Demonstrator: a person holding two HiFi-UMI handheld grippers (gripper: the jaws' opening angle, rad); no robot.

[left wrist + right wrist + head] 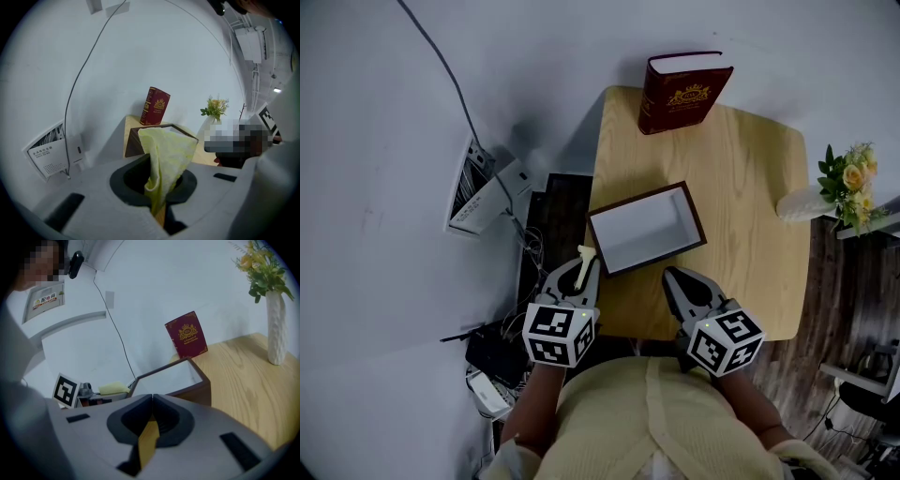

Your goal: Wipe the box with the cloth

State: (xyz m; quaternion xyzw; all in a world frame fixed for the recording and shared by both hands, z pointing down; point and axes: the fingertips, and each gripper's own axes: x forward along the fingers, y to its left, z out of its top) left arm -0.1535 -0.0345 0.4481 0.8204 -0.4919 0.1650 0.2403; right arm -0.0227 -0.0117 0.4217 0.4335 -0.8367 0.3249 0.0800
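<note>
Left tongs (157,208) pinch cloth (168,152), barely visible overhead.

The head camera looked steeply down from above and behind the left gripper (584,258) and right gripper (672,277). Each gripper camera rode close behind its jaws, facing ahead (the cloth (166,154) crowded the left view). All three shared the box (647,228) and book (680,94) ahead.

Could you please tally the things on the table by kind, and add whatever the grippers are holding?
Box: 1, the open box
Book: 1, the red book, standing upright
Vase: 1, the vase with flowers
Cloth: 1, the yellow cloth, pinched in the left gripper
Total: 4
</note>
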